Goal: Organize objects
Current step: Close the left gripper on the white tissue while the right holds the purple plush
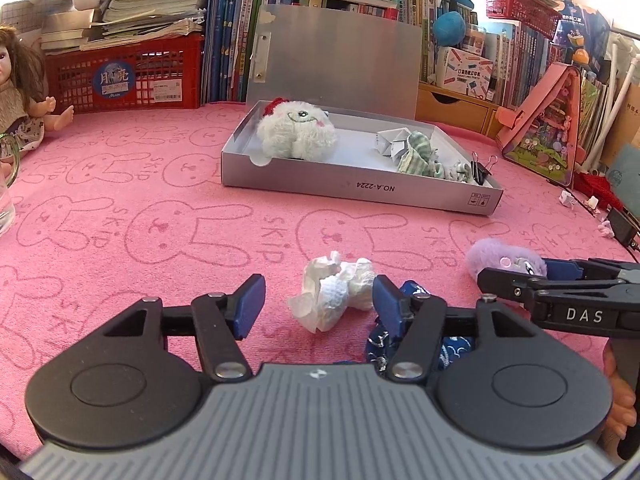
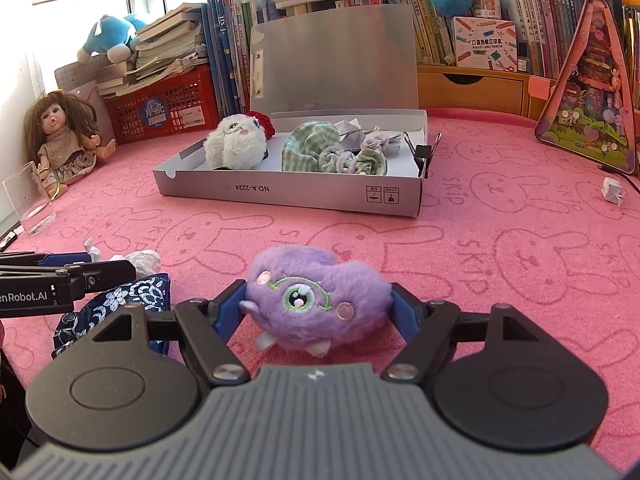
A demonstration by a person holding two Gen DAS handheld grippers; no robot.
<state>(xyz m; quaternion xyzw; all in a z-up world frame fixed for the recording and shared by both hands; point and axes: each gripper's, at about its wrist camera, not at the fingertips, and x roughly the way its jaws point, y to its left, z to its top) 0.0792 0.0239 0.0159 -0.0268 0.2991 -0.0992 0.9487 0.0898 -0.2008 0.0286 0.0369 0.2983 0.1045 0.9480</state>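
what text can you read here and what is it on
"NO.A-2224", upside down: front wall of grey box
"SKIP": pink mat
"DAS": right gripper
"enRobot.AI", cut off: left gripper
"POCKET LABEL PRINTER": printer box
Book spines, red basket sticker: unreadable

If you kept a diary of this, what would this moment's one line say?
right gripper: around purple plush | left gripper: open at white sock | box: white plush inside

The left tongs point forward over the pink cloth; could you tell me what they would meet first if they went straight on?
Probably the crumpled white tissue wad lying just ahead between the open left tongs; depth is hard to judge.
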